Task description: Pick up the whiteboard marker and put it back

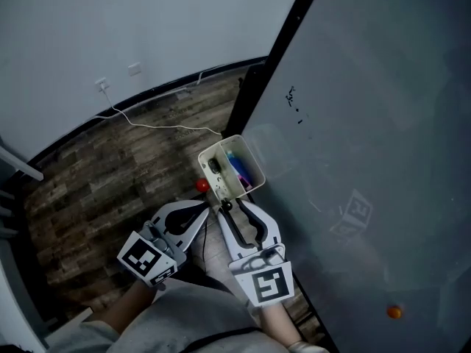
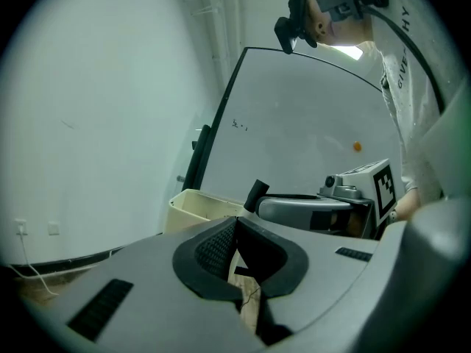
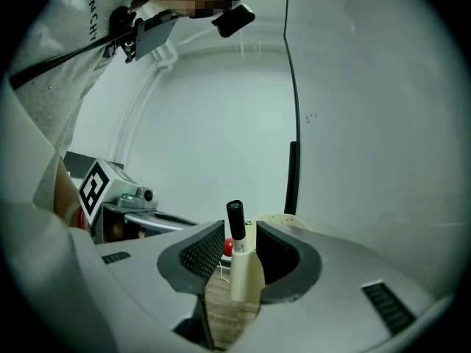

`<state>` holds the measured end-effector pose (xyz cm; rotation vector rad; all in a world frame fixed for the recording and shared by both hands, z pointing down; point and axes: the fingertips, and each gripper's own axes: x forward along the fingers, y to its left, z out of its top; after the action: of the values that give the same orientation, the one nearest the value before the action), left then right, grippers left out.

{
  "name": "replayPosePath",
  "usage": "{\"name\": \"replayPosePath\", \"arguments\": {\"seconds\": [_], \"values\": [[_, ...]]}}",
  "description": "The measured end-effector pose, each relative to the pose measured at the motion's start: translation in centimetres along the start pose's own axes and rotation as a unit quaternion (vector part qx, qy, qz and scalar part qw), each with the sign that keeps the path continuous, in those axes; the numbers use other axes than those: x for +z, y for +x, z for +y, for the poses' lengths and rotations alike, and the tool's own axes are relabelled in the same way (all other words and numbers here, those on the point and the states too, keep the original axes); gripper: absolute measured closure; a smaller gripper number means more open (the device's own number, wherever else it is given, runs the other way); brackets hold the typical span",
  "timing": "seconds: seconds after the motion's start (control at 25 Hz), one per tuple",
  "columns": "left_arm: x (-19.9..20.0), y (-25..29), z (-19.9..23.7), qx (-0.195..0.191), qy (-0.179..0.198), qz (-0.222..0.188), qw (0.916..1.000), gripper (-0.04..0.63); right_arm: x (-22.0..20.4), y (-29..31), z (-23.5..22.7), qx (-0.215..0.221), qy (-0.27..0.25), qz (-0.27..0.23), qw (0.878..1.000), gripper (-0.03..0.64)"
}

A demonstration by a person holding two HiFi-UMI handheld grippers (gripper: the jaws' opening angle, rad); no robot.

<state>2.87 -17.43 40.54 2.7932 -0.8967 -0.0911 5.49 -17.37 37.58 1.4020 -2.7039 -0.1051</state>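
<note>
Step in hand, as I read it: the put-back, at the point of release.

Far left: wood floor (image 1: 96, 190) with 1 white cable (image 1: 162, 126) running to the wall. It is well apart from the work and not in the way.

Left claw (image 1: 208, 209): tips together with nothing between them. It sits just left of the right claw and below the holder. I judge it has no part in this step and would keep it out of the path.

A small red round thing (image 1: 201, 185) sits just beside the holder's left wall. I cannot tell what it is.

Holder (image 1: 218, 145): an open cream box at the whiteboard's dark edge. It already carries 1 blue marker (image 1: 237, 168) and a dark item, so free room looks limited.

Whiteboard marker (image 3: 237, 265): upright, black cap up, pale body, between the jaws of the right claw (image 1: 232, 206). Those jaws stand apart. The left pad is clear of the body, and the right pad is just beside it, touching or not I cannot tell. The marker is at the holder's near wall, and I cannot tell whether its lower end is inside the box.

Next move calls for checking that the marker is seated. Then I would draw the right claw straight back with the jaws wide, so no pad catches the cap.

Whiteboard (image 1: 368, 123): a few black marks, and 1 orange dot (image 1: 395, 312) well apart.
</note>
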Motion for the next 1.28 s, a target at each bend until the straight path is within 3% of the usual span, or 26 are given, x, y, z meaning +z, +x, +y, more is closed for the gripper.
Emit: {"name": "replayPosePath", "arguments": {"seconds": [0.64,1.28], "values": [[-0.3,1.7,1.8,-0.034,-0.002,0.010,0.9994,0.580,-0.9,2.1,-0.6,-0.010,0.006,0.024,1.000,0.516],[-0.2,1.4,2.4,-0.040,-0.004,0.016,0.9990,0.580,-0.4,1.8,-1.3,-0.026,0.000,0.035,0.999,0.535]]}}
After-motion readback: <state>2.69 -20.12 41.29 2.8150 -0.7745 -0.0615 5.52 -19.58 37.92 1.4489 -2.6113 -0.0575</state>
